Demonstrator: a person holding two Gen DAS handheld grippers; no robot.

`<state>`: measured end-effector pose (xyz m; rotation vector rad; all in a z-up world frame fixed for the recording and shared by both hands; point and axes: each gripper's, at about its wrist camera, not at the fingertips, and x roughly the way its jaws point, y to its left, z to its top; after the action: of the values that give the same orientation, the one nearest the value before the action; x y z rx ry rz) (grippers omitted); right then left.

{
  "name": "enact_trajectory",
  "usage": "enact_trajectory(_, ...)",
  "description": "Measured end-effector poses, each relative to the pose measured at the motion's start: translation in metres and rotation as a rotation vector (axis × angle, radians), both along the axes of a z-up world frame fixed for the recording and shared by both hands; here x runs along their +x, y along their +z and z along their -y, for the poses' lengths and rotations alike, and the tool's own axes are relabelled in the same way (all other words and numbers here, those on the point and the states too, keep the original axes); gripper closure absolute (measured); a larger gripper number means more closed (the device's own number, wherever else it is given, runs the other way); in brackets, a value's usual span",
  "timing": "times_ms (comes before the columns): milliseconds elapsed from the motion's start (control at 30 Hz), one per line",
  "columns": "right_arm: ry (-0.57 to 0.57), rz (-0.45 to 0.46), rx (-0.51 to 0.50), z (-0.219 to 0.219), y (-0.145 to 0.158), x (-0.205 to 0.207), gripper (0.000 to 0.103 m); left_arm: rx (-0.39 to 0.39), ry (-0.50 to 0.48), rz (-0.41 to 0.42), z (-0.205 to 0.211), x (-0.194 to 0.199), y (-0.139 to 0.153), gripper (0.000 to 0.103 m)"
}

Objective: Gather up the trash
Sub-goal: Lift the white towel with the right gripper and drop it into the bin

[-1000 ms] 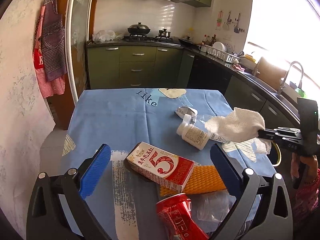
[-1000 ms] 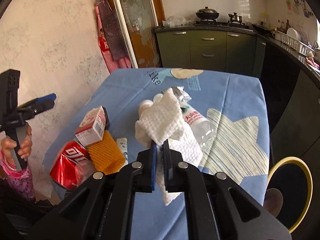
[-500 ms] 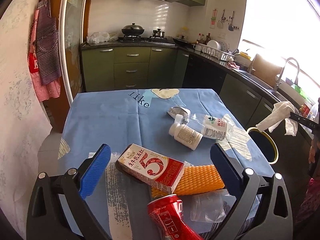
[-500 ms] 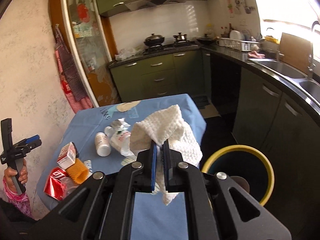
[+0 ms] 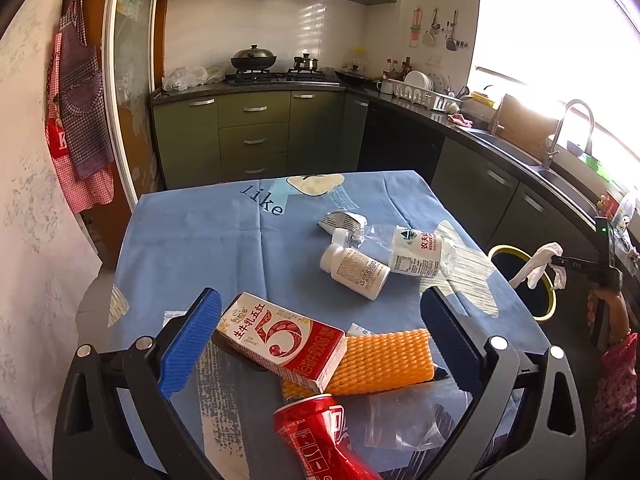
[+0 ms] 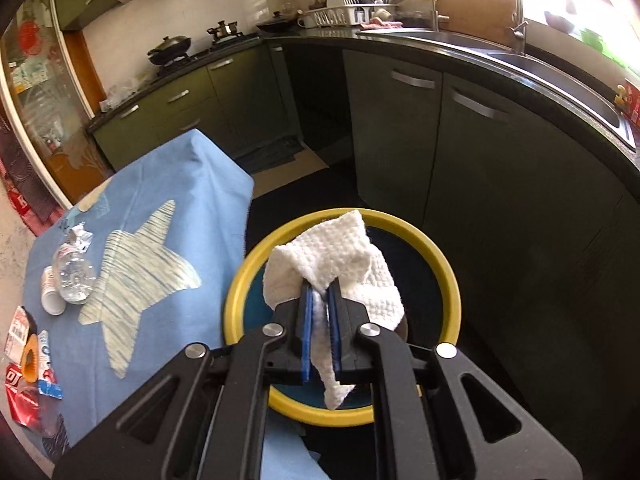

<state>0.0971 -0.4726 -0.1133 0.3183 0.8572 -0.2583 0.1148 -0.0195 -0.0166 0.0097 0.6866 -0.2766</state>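
One paper towel [image 6: 340, 256] pinched between the blue pads of right claw [image 6: 320, 304], hanging directly over the yellow-rimmed bin [image 6: 448, 268] beside the surface [image 6: 192, 200]. Drop-off step, by the look of it; next, parting the pads to release. Left claw [image 5: 316, 336] spread wide, empty, above milk carton [image 5: 280, 336] and crushed can [image 5: 320, 436].

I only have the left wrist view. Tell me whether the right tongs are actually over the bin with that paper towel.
Observer: Yes. The right wrist view shows the right tongs above the yellow-rimmed bin, shut on the paper towel.
Operator: Report what is inside the bin.
Observer: It looks dark; I can make out no trash.
Operator: Give me the towel's hang.
Observer: One corner droops below the tongs, over the bin's near rim.
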Motion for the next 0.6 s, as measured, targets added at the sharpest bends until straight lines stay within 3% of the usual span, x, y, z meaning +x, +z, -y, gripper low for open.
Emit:
enact_trajectory(67,-0.027,-0.013,-0.013,0.006,-0.006,0.004,0.056,0.0,-0.001,-0.003,0.001,0.001,0.0,0.005)
enact_trajectory(133,-0.047,-0.031,-0.046,0.007,-0.01,0.005,0.056,-0.001,0.0,-0.008,0.001,0.001,-0.002,0.005)
enact_trajectory(600,0.03,0.026,0.009,-0.032,-0.001,-0.02,0.05,-0.006,-0.027,-0.057,-0.014,0.012,-0.022,0.005)
